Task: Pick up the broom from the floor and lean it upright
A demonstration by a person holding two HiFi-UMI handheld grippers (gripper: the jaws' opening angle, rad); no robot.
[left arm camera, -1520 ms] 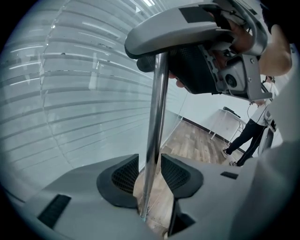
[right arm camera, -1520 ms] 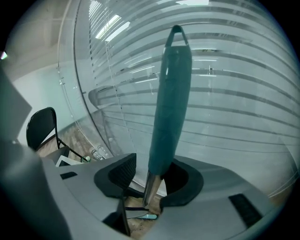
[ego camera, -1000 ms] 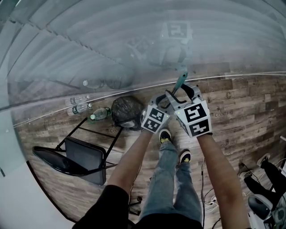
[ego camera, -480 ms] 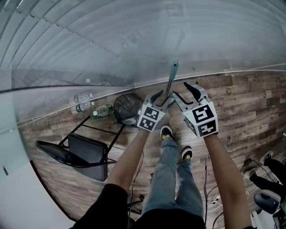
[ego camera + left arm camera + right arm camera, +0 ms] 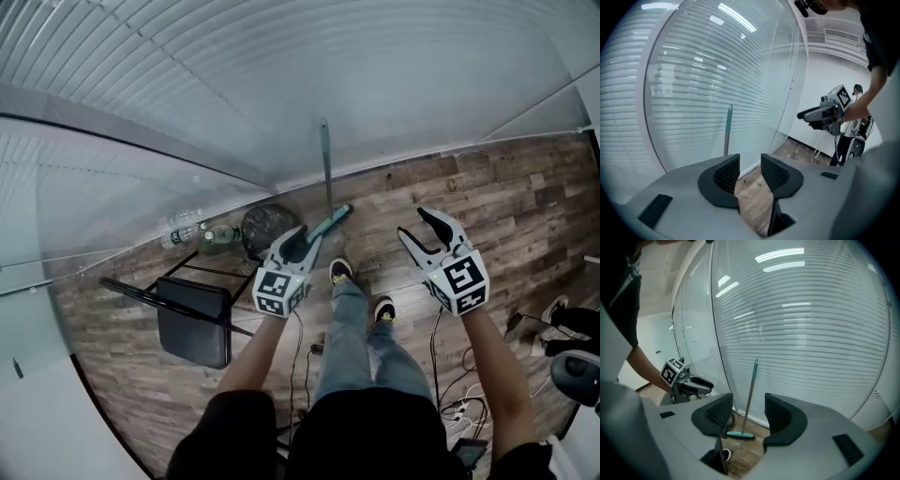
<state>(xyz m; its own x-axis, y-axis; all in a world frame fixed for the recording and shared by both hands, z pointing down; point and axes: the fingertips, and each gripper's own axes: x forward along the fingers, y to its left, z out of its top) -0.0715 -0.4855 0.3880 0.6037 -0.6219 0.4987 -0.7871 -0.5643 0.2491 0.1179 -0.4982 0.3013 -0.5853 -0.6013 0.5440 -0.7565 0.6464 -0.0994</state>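
The broom stands upright and leans on the glass wall, with its grey and teal handle (image 5: 325,159) above its teal head (image 5: 332,219) on the wood floor. My left gripper (image 5: 302,239) is open and empty, just left of the broom head and apart from it. My right gripper (image 5: 417,225) is open and empty too, off to the right. The right gripper view frames the broom (image 5: 750,394) between the open jaws of the right gripper (image 5: 747,401), far off. In the left gripper view the broom handle (image 5: 727,131) rises beyond the left gripper (image 5: 750,161).
A black folding chair (image 5: 187,314) stands at the left. A dark bag (image 5: 265,225) and plastic bottles (image 5: 202,232) lie by the glass wall (image 5: 281,75). The person's shoes (image 5: 343,272) are close to the broom head. Cables (image 5: 450,394) trail on the floor at the right.
Both grippers have let go of the broom handle, pulled back and moved apart. The broom now stands alone against the glass.
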